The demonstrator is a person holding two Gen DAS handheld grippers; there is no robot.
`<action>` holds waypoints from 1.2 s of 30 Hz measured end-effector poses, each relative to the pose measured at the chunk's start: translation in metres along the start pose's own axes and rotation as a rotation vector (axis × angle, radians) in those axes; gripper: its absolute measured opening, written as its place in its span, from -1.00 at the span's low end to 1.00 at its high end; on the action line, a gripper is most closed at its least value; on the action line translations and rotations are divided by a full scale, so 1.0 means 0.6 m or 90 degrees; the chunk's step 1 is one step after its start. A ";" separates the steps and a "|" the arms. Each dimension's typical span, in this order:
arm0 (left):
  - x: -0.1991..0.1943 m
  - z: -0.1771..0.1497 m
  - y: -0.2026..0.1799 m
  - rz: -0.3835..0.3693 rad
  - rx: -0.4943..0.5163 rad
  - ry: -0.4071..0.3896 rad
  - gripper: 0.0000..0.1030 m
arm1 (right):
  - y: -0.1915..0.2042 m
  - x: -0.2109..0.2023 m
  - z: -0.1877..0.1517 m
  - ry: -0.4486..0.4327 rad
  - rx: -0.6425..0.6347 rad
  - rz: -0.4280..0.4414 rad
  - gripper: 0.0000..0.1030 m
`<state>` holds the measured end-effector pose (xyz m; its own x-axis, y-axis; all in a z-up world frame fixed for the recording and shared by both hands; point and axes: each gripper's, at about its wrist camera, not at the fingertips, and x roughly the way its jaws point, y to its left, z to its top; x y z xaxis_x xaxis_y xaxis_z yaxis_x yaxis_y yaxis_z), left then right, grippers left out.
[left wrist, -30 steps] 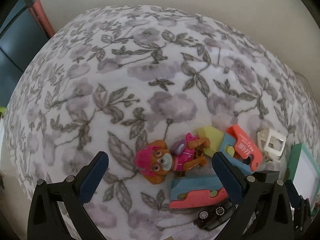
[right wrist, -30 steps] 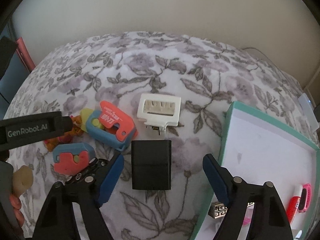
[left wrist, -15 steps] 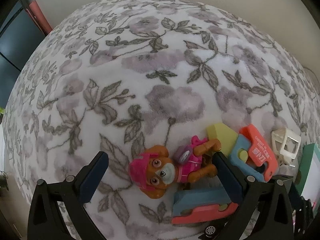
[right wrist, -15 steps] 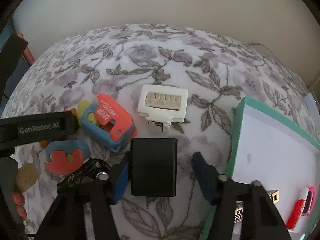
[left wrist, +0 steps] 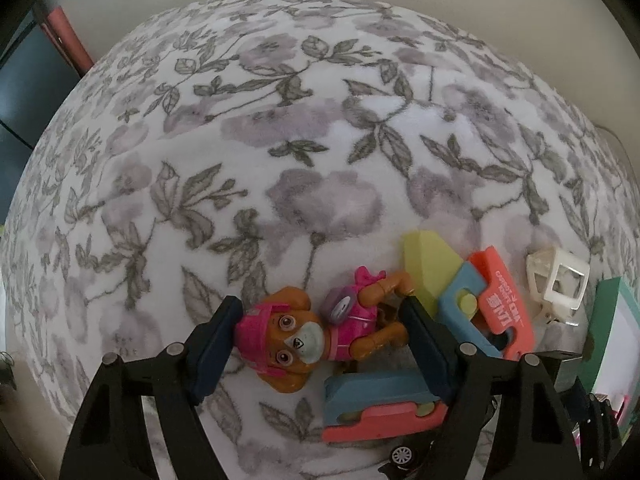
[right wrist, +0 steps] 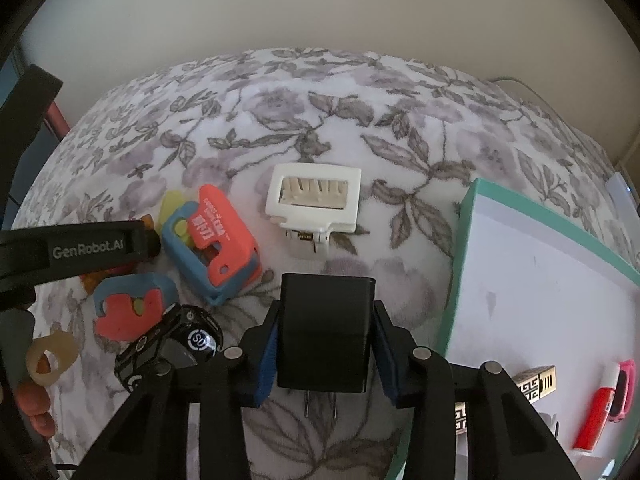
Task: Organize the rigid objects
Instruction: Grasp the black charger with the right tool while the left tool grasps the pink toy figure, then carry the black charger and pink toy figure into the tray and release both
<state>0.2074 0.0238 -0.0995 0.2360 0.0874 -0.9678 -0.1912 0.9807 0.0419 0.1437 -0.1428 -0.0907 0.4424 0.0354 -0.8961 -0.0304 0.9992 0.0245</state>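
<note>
Partly sorted: a few small items lie in the teal box (right wrist: 460, 256), while the right gripper (right wrist: 326, 344) clamps the black charger (right wrist: 326, 332) beside it and the left gripper (left wrist: 320, 344) closes around the pup figure (left wrist: 316, 336) among toys on the floral blanket (left wrist: 280, 140).

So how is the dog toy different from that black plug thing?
The dog toy is pink and orange, a rounded figure lying on its side; the black plug is a plain dark block with two metal prongs. Each sits on the floral cloth between a gripper's fingers.
</note>
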 end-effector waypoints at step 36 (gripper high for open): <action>-0.275 -0.091 -0.174 -0.105 0.113 -0.206 0.58 | -0.232 -0.236 -0.044 -0.128 0.282 -0.024 -0.15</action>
<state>0.1363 -0.1026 0.0423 0.5434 -0.0507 -0.8380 0.0351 0.9987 -0.0376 0.0615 -0.2870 0.0211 0.6012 -0.0420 -0.7980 0.3543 0.9091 0.2191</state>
